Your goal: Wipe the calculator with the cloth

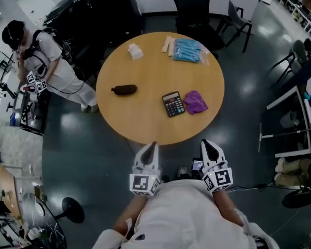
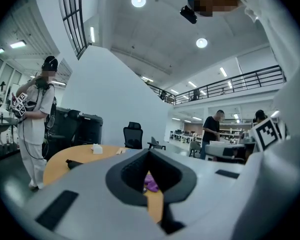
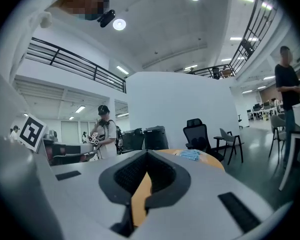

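A black calculator [image 1: 173, 104] lies on the round wooden table [image 1: 145, 123], right of centre. Touching its right side is a crumpled purple cloth [image 1: 195, 101], which also peeks between the jaws in the left gripper view as a purple cloth [image 2: 151, 182]. My left gripper [image 1: 152, 146] and right gripper [image 1: 209, 144] hover side by side just off the table's near edge, well short of both objects. Both are shut with nothing between the jaws.
A dark pouch [image 1: 125, 90] lies at the table's left. A white tissue wad [image 1: 135, 51], wooden sticks [image 1: 168, 45] and a blue packet [image 1: 189, 50] sit at the far side. An office chair [image 1: 193, 10] stands beyond. A person [image 1: 46, 66] stands at the left.
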